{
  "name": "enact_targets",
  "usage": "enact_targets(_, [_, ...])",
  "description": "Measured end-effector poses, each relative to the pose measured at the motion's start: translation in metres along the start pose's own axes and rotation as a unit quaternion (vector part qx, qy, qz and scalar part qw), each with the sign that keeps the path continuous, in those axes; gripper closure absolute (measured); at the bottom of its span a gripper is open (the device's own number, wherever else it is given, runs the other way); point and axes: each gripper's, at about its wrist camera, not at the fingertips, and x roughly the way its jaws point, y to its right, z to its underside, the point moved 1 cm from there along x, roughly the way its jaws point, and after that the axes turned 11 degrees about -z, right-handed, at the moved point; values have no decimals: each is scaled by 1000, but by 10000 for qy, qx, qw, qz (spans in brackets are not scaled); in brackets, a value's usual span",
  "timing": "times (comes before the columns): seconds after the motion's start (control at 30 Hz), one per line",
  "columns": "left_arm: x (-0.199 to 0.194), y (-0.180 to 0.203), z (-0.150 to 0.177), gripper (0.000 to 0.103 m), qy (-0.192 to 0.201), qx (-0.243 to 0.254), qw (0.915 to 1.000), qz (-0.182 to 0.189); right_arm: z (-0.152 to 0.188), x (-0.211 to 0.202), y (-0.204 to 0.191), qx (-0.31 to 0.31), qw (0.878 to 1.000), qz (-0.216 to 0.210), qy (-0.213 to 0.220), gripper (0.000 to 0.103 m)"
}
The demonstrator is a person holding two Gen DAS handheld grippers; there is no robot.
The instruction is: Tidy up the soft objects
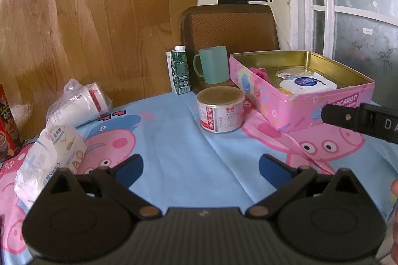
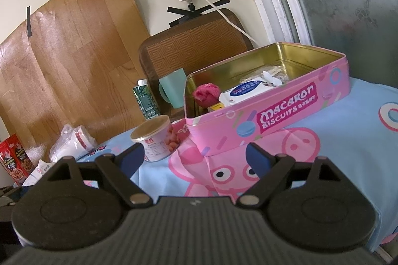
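While spread wide over the cartoon-print table point(image 1: 174, 130) cloth: left gripper point(image 1: 201, 166), blue-padded fingers point(image 1: 130, 169) parted, holding nothing. Right gripper point(image 2: 195, 155) likewise released, empty, low before the pink biscuit tin point(image 2: 273, 115). Inside the tin: a white wipes pack point(image 2: 245, 90), a pink fuzzy ball point(image 2: 207, 94) at its left end, a small yellow item just beside both. Left on the cloth: a white tissue pack point(image 1: 52, 160) near the left gripper, and behind it a bagged white roll point(image 1: 79, 103). Between those and the tin: a labelled can point(image 1: 221, 109). Further back: a green carton point(image 1: 179, 71) and a teal mug point(image 1: 214, 64), side by side.
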Motion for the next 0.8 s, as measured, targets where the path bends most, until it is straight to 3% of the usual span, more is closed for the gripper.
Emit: enact_targets(0.8, [13, 6, 5, 0, -567, 153, 9982, 96, 3, 1, 0, 33, 10000, 20, -27, 12])
